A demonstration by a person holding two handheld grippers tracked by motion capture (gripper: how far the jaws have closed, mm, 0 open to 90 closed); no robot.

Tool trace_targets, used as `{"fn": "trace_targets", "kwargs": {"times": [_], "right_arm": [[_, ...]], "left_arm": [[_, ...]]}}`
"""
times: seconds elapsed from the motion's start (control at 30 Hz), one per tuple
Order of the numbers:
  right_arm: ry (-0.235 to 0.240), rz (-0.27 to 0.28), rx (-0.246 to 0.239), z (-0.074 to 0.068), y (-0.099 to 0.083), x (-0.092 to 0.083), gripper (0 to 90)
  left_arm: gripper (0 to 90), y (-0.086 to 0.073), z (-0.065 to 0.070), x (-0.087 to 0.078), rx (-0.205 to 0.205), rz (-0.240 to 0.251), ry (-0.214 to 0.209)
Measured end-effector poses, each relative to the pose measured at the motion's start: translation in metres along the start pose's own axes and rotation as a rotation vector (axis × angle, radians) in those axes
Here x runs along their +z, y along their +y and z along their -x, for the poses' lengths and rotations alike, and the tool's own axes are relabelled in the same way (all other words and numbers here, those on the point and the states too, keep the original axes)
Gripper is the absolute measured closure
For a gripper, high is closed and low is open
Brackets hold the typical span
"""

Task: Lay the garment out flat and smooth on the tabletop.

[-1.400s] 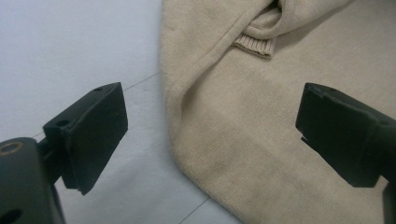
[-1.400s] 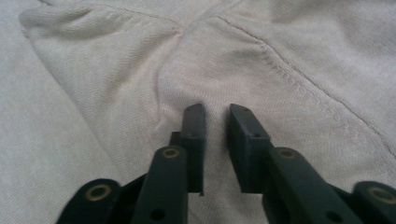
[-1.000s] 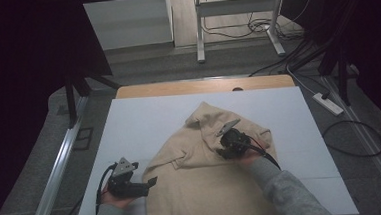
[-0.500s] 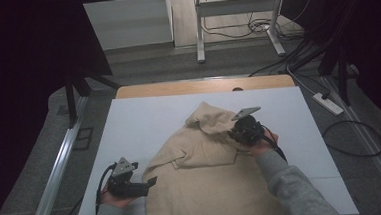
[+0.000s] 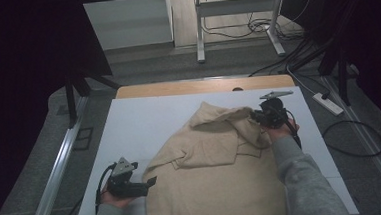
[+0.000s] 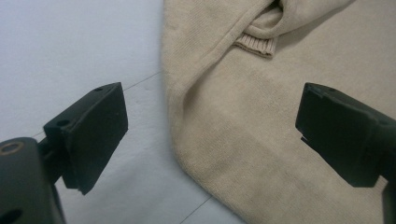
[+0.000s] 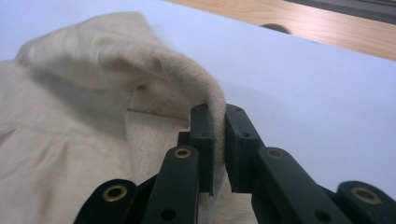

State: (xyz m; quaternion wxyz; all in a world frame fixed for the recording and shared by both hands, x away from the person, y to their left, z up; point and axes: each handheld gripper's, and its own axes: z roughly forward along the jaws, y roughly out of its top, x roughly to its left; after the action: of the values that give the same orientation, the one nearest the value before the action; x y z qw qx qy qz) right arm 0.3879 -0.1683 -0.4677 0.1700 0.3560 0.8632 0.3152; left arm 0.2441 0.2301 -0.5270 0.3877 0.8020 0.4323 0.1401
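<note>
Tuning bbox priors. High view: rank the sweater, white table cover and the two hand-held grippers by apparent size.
1. white table cover
2. sweater
3. left hand-held gripper and right hand-held gripper: look alike. The left sits nearer the camera, so I won't rank them.

The sweater (image 5: 217, 171) lies on the table (image 5: 149, 120), toward its right.

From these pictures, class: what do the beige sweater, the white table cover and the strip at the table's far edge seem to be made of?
Beige sweater: seemingly soft knitted yarn, matte; fine knit texture and a ribbed cuff show.
White table cover: smooth and matte, perhaps board or laminate sheets, since thin seams cross it; hard to tell.
Far strip: looks like light wood or wood-look laminate, with faint grain.
</note>
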Motion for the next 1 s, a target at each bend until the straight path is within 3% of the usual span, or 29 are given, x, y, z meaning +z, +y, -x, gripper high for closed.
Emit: {"fn": "trace_targets", "kwargs": {"times": [0.13, 0.47, 0.77, 0.83, 0.9, 0.93, 1.0], "right_arm": [[-0.030, 0.042, 0.086, 0.023, -0.001, -0.007, 82.2], [-0.116, 0.099, 0.244, 0.073, -0.005, -0.021, 82.1], [-0.160, 0.095, 0.312, 0.100, -0.010, -0.023, 81.0], [-0.162, 0.095, 0.308, 0.103, -0.008, -0.021, 76.5], [-0.167, 0.092, 0.298, 0.106, -0.005, -0.019, 57.2], [-0.171, 0.091, 0.296, 0.109, -0.003, -0.018, 53.1], [-0.183, 0.074, 0.296, 0.120, 0.001, -0.016, 53.4]], "left_arm": [[9.1, 0.000, 0.000, 0.000, 0.000, 0.000, -0.001], [9.1, 0.000, -0.001, 0.000, -0.002, 0.000, -0.001], [9.2, 0.000, -0.001, 0.001, -0.001, -0.003, 0.000], [9.1, 0.000, -0.001, 0.001, -0.002, -0.004, 0.001], [9.1, 0.000, -0.001, 0.001, -0.003, -0.005, 0.001], [9.1, 0.000, -0.002, 0.001, -0.004, -0.006, 0.001], [9.1, 0.000, -0.002, 0.001, -0.007, -0.006, 0.002]]}}
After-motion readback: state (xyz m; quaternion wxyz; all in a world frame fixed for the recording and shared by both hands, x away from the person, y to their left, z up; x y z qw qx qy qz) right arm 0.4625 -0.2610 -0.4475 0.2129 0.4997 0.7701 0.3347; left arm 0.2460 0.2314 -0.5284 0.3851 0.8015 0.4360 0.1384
